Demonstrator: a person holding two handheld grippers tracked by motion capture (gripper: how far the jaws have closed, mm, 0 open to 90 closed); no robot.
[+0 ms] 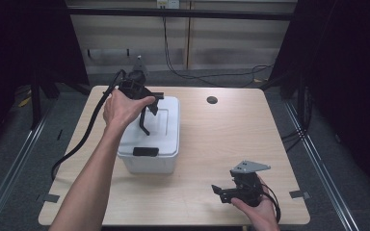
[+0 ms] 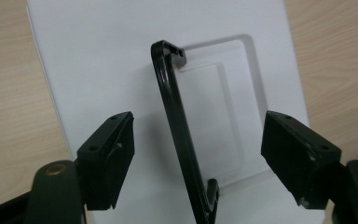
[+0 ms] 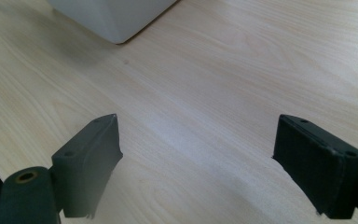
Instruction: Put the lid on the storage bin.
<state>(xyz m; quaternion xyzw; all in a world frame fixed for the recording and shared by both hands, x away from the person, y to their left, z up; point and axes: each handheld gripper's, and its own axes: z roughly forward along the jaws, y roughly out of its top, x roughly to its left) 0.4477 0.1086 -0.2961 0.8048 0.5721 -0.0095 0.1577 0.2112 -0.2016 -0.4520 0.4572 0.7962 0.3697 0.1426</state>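
While left tool gapes astride box handle | right tool released above table

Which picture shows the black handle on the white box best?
The left gripper view: the handle stands raised, close up between the open jaws. In the high view it is small, under the left gripper. The right gripper view catches a box corner.

Nothing readable anywhere, no labels, brands or numbers on the white box, its lid, or the worktop.
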